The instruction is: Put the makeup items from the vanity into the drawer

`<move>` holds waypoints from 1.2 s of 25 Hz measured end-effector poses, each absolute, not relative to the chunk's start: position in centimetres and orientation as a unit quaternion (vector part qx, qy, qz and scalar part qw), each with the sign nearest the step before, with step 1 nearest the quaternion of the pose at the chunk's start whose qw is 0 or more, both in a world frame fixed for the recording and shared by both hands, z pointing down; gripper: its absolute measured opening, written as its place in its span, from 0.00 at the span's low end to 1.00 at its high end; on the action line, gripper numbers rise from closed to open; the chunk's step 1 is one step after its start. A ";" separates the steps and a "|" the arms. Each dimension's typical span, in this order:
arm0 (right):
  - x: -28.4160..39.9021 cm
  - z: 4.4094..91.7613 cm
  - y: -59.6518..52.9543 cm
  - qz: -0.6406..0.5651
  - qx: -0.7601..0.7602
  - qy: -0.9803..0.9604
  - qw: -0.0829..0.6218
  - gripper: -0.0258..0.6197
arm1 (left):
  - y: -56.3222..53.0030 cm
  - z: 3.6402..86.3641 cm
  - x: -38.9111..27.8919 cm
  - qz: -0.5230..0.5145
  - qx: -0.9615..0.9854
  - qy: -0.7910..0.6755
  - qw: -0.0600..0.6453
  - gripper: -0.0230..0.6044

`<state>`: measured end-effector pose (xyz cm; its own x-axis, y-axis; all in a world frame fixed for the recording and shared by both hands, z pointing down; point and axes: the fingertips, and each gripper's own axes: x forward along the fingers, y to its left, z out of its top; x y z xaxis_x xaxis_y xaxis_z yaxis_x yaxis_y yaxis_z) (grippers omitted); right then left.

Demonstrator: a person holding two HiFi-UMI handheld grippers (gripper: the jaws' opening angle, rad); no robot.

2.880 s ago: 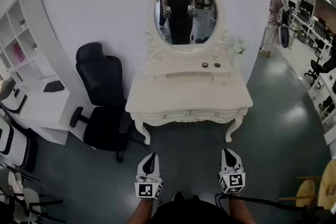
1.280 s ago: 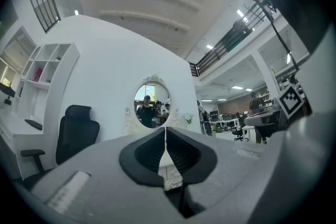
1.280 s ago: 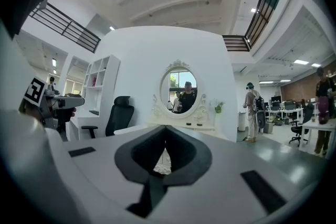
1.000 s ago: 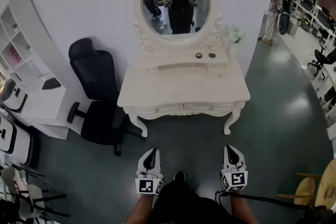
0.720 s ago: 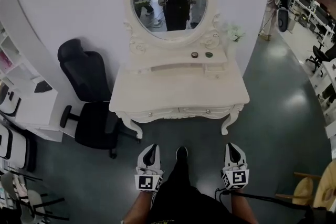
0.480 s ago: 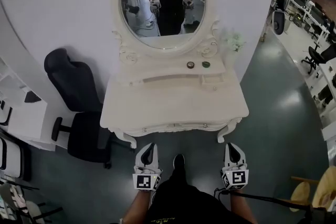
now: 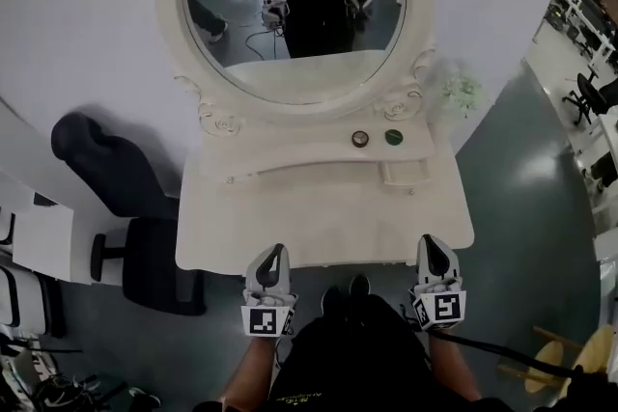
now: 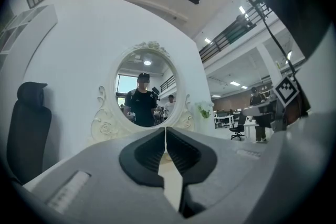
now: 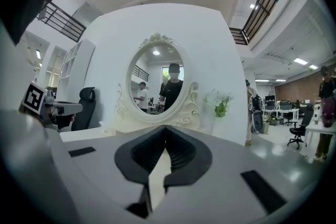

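Left gripper and right gripper are both clenched and empty, at the tabletop's near edge. A dark makeup item and a green makeup item sit side by side on the raised shelf beneath the mirror.

The person is holding the left gripper and right gripper low and side by side, both pointing forward, jaws pressed together and empty.

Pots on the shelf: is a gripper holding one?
No, the dark pot and green pot sit on the shelf; left gripper and right gripper are empty.
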<state>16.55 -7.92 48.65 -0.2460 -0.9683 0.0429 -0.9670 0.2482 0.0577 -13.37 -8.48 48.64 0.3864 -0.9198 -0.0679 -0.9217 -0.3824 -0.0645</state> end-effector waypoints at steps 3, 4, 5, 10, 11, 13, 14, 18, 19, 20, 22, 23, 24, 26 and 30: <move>15.6 48.7 -12.4 -0.006 0.589 -0.807 0.031 0.04 | -11.0 48.6 -13.6 0.010 -0.818 0.573 0.049 0.08; 15.4 48.6 -13.7 -0.007 0.580 -0.814 0.030 0.04 | -11.6 48.4 -13.7 0.012 -0.811 0.582 0.048 0.08; 15.3 48.4 -14.9 -0.010 0.571 -0.820 0.029 0.04 | -12.2 48.0 -13.6 0.014 -0.806 0.590 0.048 0.07; 16.2 47.5 -19.7 -0.017 0.552 -0.834 0.020 0.04 | -14.7 47.4 -12.2 0.007 -0.793 0.608 0.049 0.08; 16.4 47.3 -20.3 -0.020 0.549 -0.835 0.019 0.04 | -15.1 47.3 -11.9 0.006 -0.791 0.609 0.049 0.08; 16.8 47.1 -21.4 -0.025 0.546 -0.837 0.017 0.04 | -15.7 47.1 -11.5 0.006 -0.791 0.609 0.054 0.07; 17.0 47.1 -21.9 -0.026 0.545 -0.838 0.016 0.04 | -16.0 47.1 -11.4 0.006 -0.790 0.610 0.057 0.08; 17.2 46.8 -23.8 -0.037 0.539 -0.841 0.016 0.04 | -16.8 47.2 -11.5 -0.004 -0.784 0.619 0.049 0.08; 17.3 46.6 -24.2 -0.040 0.540 -0.841 0.016 0.04 | -16.9 47.2 -11.4 -0.004 -0.785 0.617 0.049 0.08; 17.4 46.4 -24.7 -0.044 0.541 -0.840 0.017 0.04 | -17.0 47.1 -11.3 -0.002 -0.788 0.614 0.051 0.08; 17.6 46.2 -25.6 -0.052 0.548 -0.835 0.026 0.04 | -17.0 47.2 -11.2 0.001 -0.792 0.608 0.054 0.07; 17.8 46.1 -25.9 -0.054 0.554 -0.830 0.030 0.04 | -16.9 47.3 -11.3 -0.001 -0.793 0.608 0.052 0.08; 17.9 46.0 -26.2 -0.054 0.560 -0.826 0.032 0.04 | -16.8 47.4 -11.5 -0.004 -0.792 0.608 0.049 0.07; 18.1 45.6 -26.5 -0.058 0.568 -0.821 0.032 0.04 | -16.6 47.2 -11.9 -0.004 -0.793 0.607 0.050 0.08; 18.2 45.1 -27.0 -0.054 0.576 -0.815 0.026 0.05 | -16.6 47.0 -12.6 0.000 -0.794 0.605 0.052 0.08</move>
